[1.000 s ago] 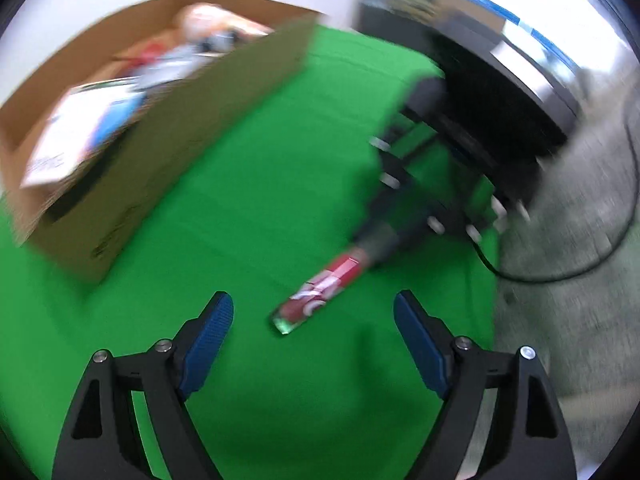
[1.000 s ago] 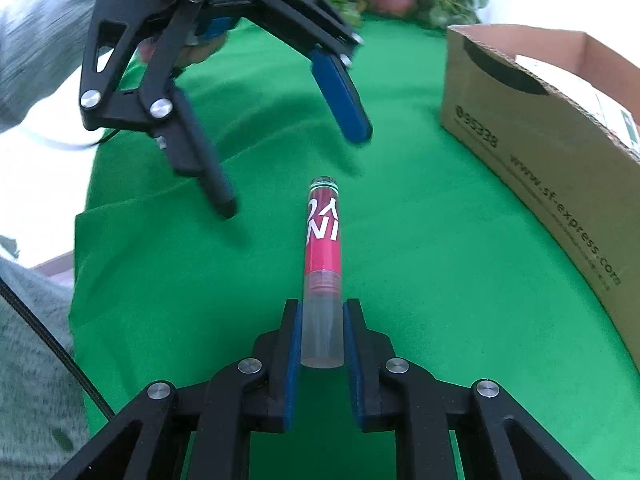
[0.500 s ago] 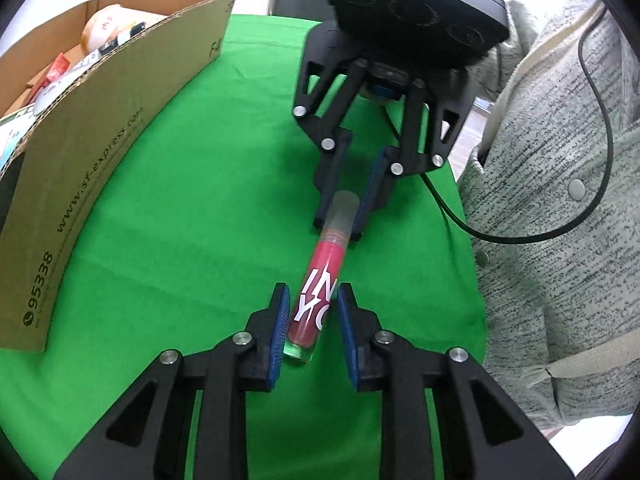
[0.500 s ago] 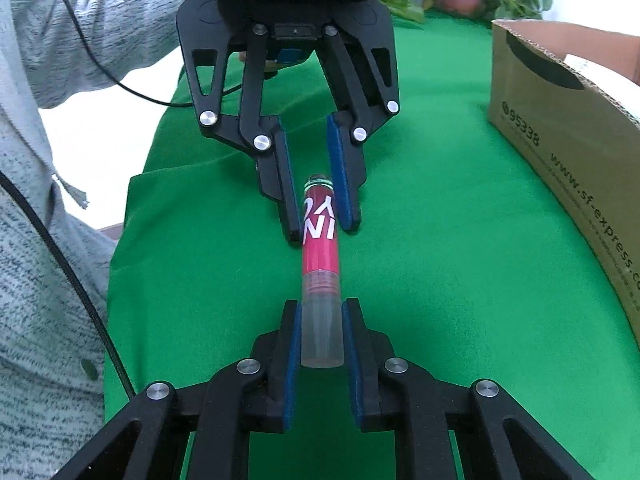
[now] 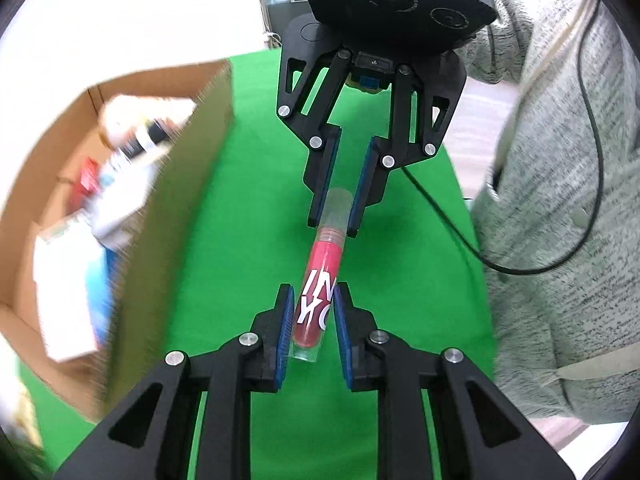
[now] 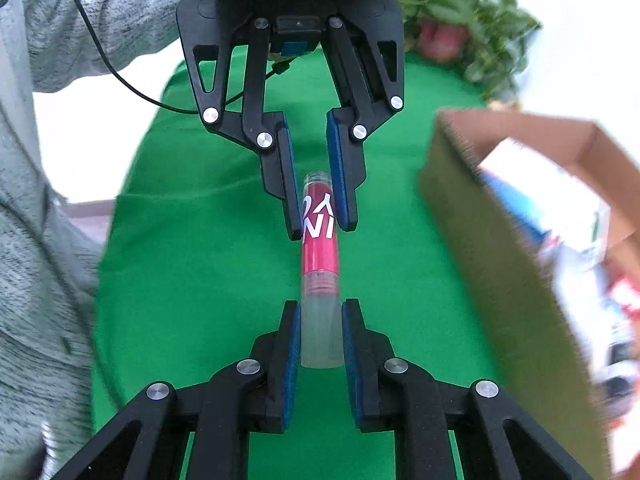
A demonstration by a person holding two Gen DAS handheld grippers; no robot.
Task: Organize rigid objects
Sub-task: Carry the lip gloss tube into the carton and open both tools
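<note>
A slim tube (image 5: pixel 322 264) with a red body, white letters and a clear cap hangs level above the green cloth (image 5: pixel 248 200), held at both ends. My left gripper (image 5: pixel 313 300) is shut on its red end. Facing it, my right gripper (image 5: pixel 333 216) is shut on the clear cap. In the right wrist view the right gripper (image 6: pixel 320 312) pinches the cap of the tube (image 6: pixel 320 256), and the left gripper (image 6: pixel 320 226) clamps the lettered end.
An open cardboard box (image 5: pixel 180 200) holding several packages stands beside the tube, on the right in the right wrist view (image 6: pixel 500 260). A person in a grey knit sweater (image 5: pixel 560 200) stands at the cloth's edge. A potted plant (image 6: pixel 460 20) sits at the far end.
The left gripper came down over the tube's red end and shut on it. Both grippers then rose and rolled with the tube between them, and the box now appears lower and blurred.
</note>
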